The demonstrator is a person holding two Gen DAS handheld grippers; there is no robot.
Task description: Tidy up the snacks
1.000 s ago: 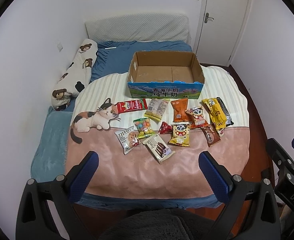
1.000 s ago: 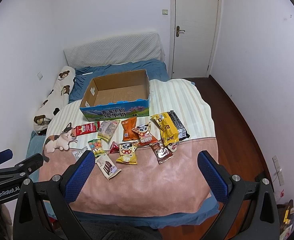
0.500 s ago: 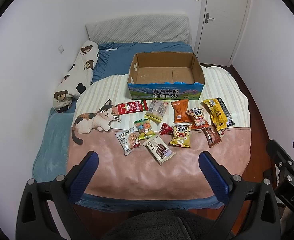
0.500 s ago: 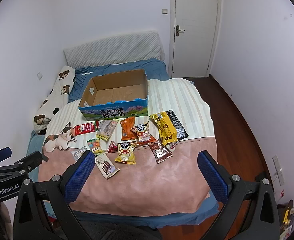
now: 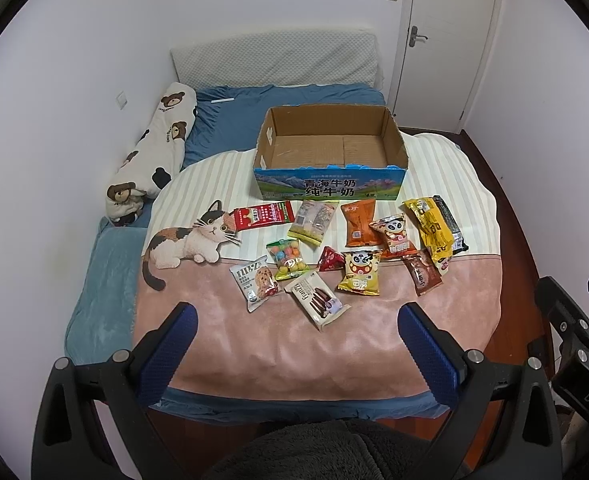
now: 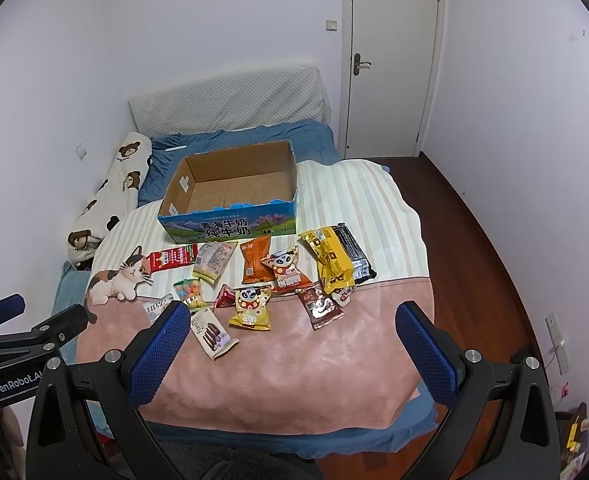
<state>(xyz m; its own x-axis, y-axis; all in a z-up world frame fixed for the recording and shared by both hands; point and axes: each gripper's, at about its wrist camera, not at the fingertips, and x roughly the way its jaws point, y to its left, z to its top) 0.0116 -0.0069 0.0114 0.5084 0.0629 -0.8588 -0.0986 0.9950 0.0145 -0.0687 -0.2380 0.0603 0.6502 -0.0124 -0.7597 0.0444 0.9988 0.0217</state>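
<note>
Several snack packets lie on the blanket in front of an empty cardboard box (image 5: 330,148), which also shows in the right wrist view (image 6: 234,184). Among them are a red packet (image 5: 263,215), an orange bag (image 5: 359,224), a yellow panda bag (image 5: 360,273), a cookie packet (image 5: 254,282), a white biscuit packet (image 5: 316,300) and a long yellow packet (image 5: 430,226). My left gripper (image 5: 296,334) is open and empty, held above the near edge of the bed. My right gripper (image 6: 290,334) is open and empty, to its right.
A cat-print blanket (image 5: 374,340) covers the bed. A bear-print bolster (image 5: 154,152) lies along the left wall and a grey pillow (image 5: 274,60) at the head. A closed door (image 6: 390,60) and dark wood floor (image 6: 474,240) are on the right.
Both grippers have drifted back a little, so the bed and snacks look slightly smaller and lower. Nothing on the bed has moved.
</note>
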